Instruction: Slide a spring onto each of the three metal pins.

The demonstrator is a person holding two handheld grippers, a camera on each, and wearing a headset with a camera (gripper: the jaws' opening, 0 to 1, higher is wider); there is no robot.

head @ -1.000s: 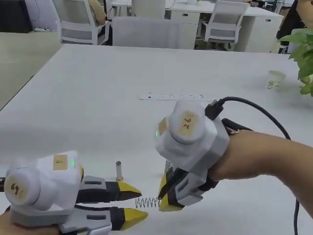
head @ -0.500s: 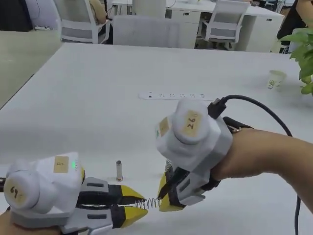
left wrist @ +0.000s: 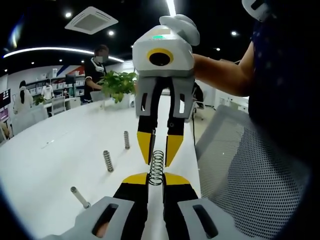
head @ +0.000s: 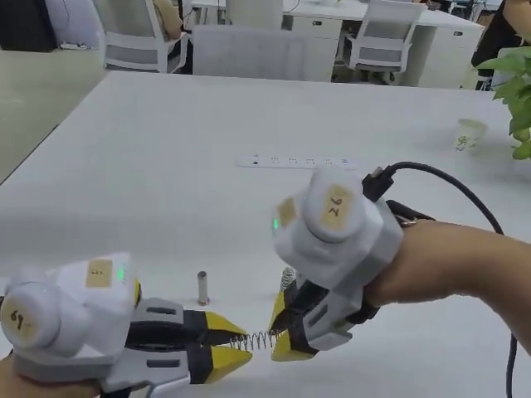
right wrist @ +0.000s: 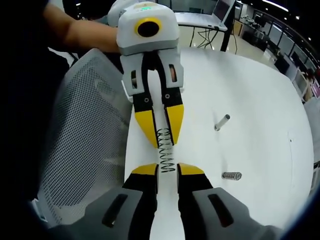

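White table (head: 249, 124) beneath fingertips (head: 228, 362). Beyond them: white power strip (head: 294, 162); paper cup (head: 469, 133) far right; green plant (head: 516, 87) at right edge; grey office chairs (head: 373, 37), desks (head: 415, 16) behind. Overhead: ceiling lights (left wrist: 171, 6), air vent (left wrist: 91, 20).

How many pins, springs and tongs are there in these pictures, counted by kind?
Pins: 3 (bare pin, two sprung pins)
Springs: 3 (two on those pins, loose spring gripped by both tongs)
Tongs: 2 (left tongs, right tongs)
Total: 8
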